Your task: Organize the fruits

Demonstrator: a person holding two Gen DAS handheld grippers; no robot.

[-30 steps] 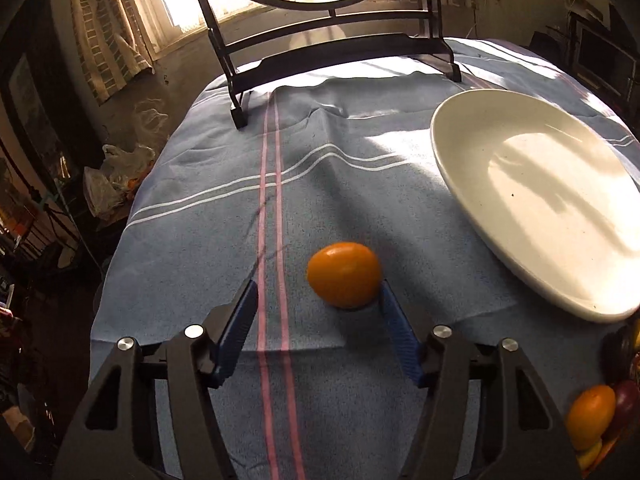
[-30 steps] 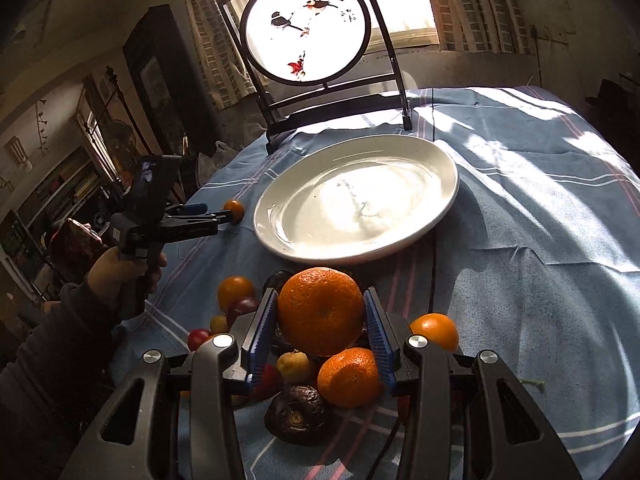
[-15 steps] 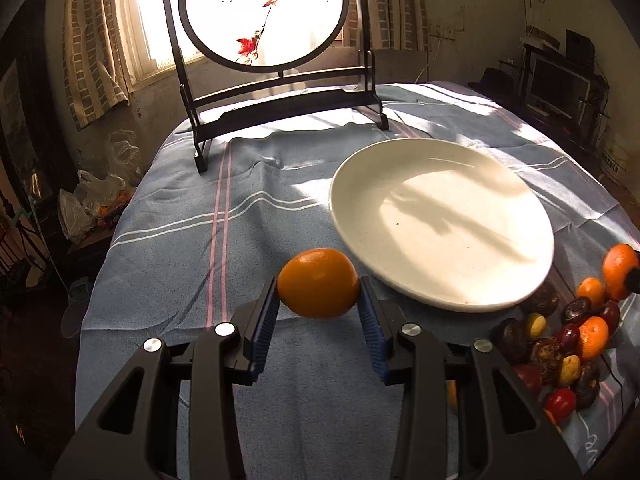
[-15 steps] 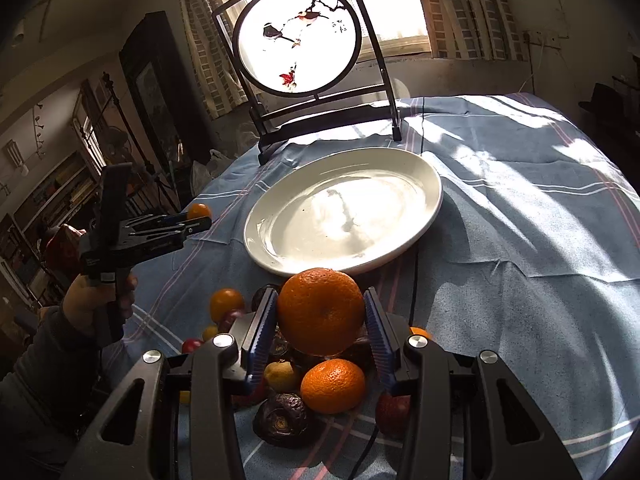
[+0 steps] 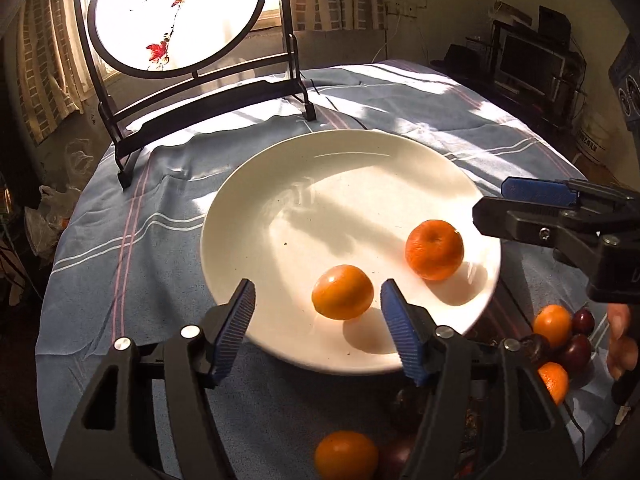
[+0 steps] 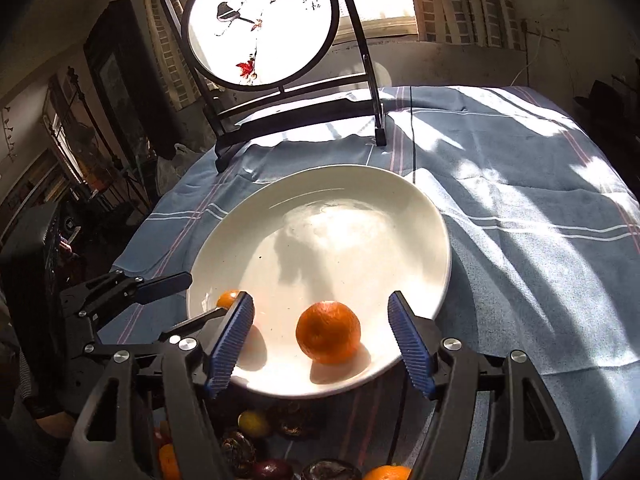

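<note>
Left wrist: 2 oranges (image 5: 343,292) on white plate (image 5: 256,208), painted screen (image 5: 176,12) behind.

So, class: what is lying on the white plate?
Two oranges: a smooth orange between the open left tool's blue pads and a dimpled orange nearer the right tool, also open. Both have just been opening. The plate is otherwise bare.

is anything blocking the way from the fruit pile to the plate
Nothing visible does. The fruit pile lies right at the near rim of the plate, and most of the plate is bare beyond the two oranges.
</note>
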